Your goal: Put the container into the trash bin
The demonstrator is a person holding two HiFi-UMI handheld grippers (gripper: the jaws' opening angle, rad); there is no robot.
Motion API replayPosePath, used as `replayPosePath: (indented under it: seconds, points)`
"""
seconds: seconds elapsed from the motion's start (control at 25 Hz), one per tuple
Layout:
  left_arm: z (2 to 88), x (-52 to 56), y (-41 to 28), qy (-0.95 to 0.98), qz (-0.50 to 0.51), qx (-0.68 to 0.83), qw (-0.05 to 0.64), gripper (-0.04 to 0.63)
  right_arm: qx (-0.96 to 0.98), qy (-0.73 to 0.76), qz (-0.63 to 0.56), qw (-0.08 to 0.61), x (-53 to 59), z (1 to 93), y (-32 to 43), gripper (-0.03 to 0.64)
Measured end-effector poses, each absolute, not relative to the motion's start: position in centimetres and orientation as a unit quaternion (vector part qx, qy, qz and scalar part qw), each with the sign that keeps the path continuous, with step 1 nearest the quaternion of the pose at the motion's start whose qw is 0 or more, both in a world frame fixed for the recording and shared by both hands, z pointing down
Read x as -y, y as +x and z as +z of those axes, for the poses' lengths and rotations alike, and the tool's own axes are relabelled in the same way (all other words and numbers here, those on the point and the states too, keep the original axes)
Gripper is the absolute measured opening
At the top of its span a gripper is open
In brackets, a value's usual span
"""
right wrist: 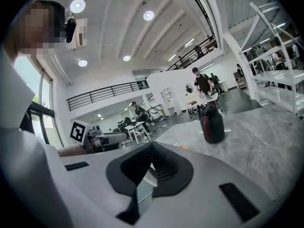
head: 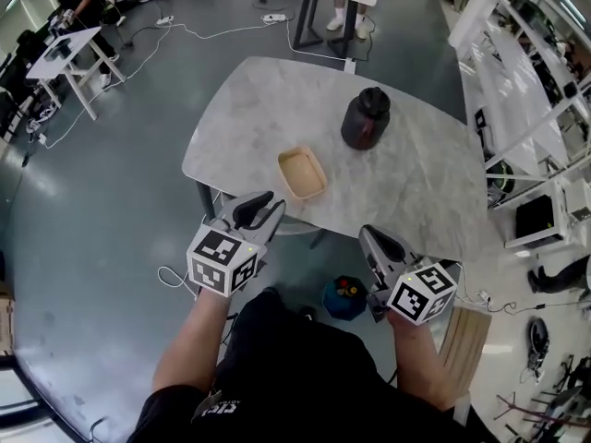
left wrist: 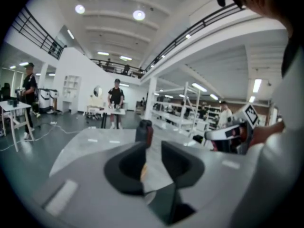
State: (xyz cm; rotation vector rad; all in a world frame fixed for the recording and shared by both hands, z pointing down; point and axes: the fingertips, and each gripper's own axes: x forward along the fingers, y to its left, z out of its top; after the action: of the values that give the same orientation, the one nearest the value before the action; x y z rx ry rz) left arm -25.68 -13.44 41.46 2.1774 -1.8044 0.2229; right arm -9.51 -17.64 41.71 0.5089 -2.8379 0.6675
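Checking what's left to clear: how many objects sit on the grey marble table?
2. A tan shallow rectangular container lies near the front edge; a dark round lidded jar stands behind it, to the right. None appears hidden.

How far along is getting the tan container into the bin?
Done: nothing; the tan container sits on the marble table. In hand: nothing; the left gripper is open, the right gripper shut, both empty. Left: grasp it, carry it to the blue trash bin on the floor.
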Motion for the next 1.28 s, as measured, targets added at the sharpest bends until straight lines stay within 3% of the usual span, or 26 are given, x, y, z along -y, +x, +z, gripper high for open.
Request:
replayPosePath:
  seconds: [0.4, 0.76, 1.28]
  points:
    - [46.2, 18.6, -21.9, 0.788, 0.154, 0.566, 0.187, 0.172, 0.928, 0.261, 0.254, 0.079, 20.0, 43.0, -3.4, -0.008]
    - [52.4, 22.6, -21.0, 0.815, 0.260, 0.482, 0.191, 0.218, 0.908, 0.310, 0.273, 0.073, 20.9, 43.4, -3.5, -0.008]
    - [61.9, 25.6, -22.3, 0.818, 0.380, 0.387, 0.194, 0.225, 0.856, 0.412, 0.302, 0.082, 19.6, 45.3, 0.2, -0.008]
